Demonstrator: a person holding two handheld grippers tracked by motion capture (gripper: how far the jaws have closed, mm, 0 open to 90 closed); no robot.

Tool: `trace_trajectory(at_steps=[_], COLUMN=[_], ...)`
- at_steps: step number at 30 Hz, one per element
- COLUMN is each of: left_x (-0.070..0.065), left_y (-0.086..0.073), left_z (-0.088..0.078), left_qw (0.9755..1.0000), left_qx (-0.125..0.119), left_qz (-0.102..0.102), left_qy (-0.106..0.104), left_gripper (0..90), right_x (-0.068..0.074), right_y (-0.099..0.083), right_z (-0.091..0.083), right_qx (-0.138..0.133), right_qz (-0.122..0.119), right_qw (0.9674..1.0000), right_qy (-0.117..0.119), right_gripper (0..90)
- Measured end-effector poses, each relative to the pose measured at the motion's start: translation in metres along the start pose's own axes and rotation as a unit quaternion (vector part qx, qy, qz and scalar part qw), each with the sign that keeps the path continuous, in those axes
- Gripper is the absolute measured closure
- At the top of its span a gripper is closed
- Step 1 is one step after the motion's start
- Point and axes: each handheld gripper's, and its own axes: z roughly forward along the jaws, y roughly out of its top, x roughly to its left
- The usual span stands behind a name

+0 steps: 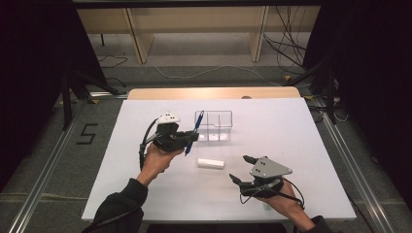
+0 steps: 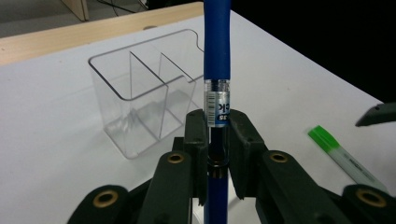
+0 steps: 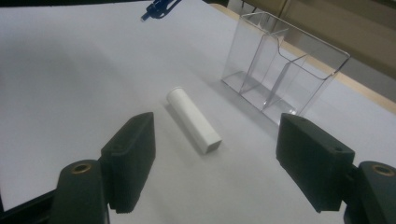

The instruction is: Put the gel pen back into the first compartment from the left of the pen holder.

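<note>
Blue pen (image 2: 216,46): clamped between the jaws of the left gripper (image 1: 193,137). In the left gripper view the barrel runs straight up between the two black jaws, its clear labelled section at the jaw tips and the blue grip section above. In the high view the pen (image 1: 192,136) stands tilted, upper end over the near left edge of the organizer, lower end pointing toward the table.

Left gripper: clenched on the pen, pads pressing the barrel from both sides; raised above the table, just in front of the organizer's left end.

Clear plastic organizer (image 1: 214,125): upright on the white table (image 1: 301,145), with inner dividers forming compartments. It sits just behind the pen in the left gripper view (image 2: 140,100).

White cylindrical stick (image 1: 211,163): lying flat on the table, in front of the organizer, between the two grippers. In the right gripper view (image 3: 194,119) it lies ahead of the jaws and apart from them.

Right gripper (image 1: 243,168): released, jaws spread wide with nothing between the pads; held at the near right of the table, pointing toward the white stick.

Green highlighter (image 2: 345,156): lying on the table to the right of the left gripper in its own view, clear of the pen.
</note>
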Motion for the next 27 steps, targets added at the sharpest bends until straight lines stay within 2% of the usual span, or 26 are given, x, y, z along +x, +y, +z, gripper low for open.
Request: trace_trajectory(at_steps=[3,11,13,15,17,27], left_x=[0.002,0.007,0.011,0.014,0.016,0.027], left_y=[0.002,0.009,0.011,0.013,0.015,0.028], left_z=[0.003,0.007,0.008,0.009,0.011,0.019], left_qw=[0.9999,0.9991,0.9986,0.998,0.9975,0.9954], left_qx=[-0.012,-0.04,-0.05,-0.058,-0.063,-0.084], left_qz=[0.0,0.0,-0.013,-0.007,-0.014,-0.019], left_qy=[0.008,0.018,0.015,0.026,0.027,0.043], left_gripper=[79.0,79.0,79.0,78.9,78.9,78.8], right_x=[-0.002,-0.002,-0.002,-0.002,-0.002,-0.004], right_y=[-0.001,-0.001,-0.002,-0.002,-0.002,-0.002], right_z=[0.0,0.001,0.001,0.001,0.001,0.002], right_qx=[-0.001,0.002,0.002,0.003,0.003,0.003], right_qz=[0.014,0.021,0.02,0.022,0.024,0.037], right_qw=[0.9999,0.9997,0.9997,0.9997,0.9996,0.9992], right_qy=[0.005,0.012,0.012,0.012,0.013,0.017], right_gripper=[28.9,28.3,28.3,28.3,28.3,24.9])
